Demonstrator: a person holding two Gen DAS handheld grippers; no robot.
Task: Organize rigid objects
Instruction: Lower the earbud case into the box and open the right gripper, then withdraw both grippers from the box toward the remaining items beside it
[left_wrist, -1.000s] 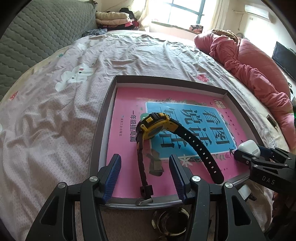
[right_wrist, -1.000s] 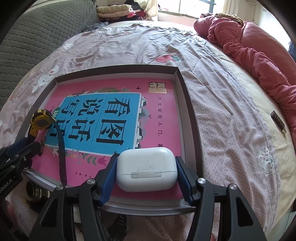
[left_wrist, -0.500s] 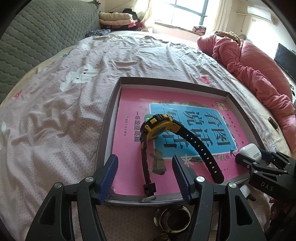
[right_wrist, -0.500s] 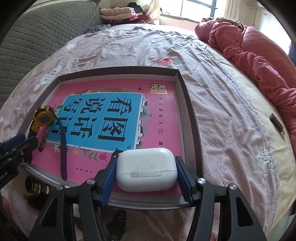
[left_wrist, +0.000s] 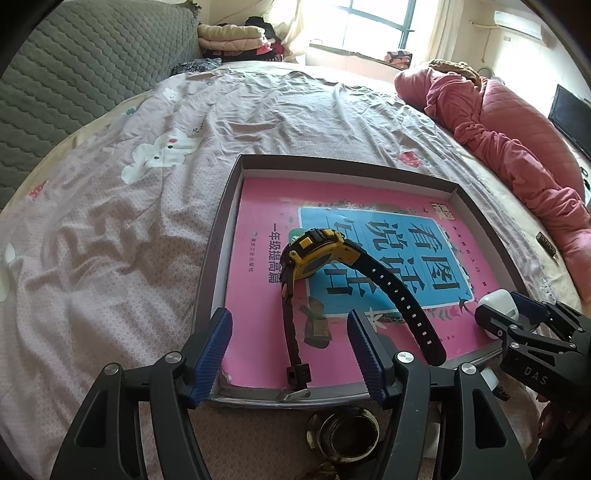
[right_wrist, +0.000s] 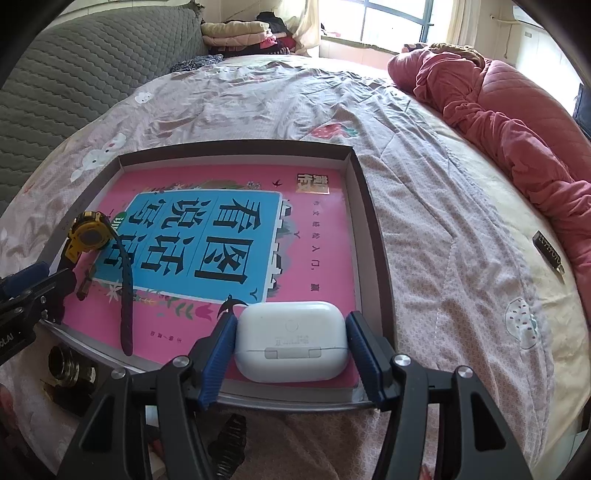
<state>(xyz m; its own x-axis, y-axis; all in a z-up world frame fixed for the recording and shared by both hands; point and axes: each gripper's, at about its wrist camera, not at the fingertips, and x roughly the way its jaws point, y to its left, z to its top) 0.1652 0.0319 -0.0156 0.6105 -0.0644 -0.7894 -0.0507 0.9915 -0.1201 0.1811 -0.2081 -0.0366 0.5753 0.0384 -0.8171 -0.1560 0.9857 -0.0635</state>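
A yellow-and-black wristwatch (left_wrist: 317, 254) lies on a pink book (left_wrist: 258, 295) inside a shallow grey tray (left_wrist: 221, 236) on the bed. My left gripper (left_wrist: 290, 332) hovers at the tray's near edge. Its jaws are opening, with the watch's buckle strap between them and touching neither pad. In the right wrist view, my right gripper (right_wrist: 291, 328) is shut on a white earbuds case (right_wrist: 291, 339), both blue pads pressed on its sides. It holds the case over the book (right_wrist: 314, 236), near the tray's (right_wrist: 369, 206) near right corner. The watch (right_wrist: 88, 236) shows at the far left.
A brass ring-shaped piece (left_wrist: 343, 432) lies on the sheet just in front of the tray. A small dark tag (right_wrist: 550, 254) rests on the bed to the right, below a bunched pink quilt (right_wrist: 517, 140). A grey quilted headboard (left_wrist: 74, 74) rises at the left.
The left gripper's jaws have spread wider around the watch strap. The right gripper still clamps the earbuds case and has barely shifted.
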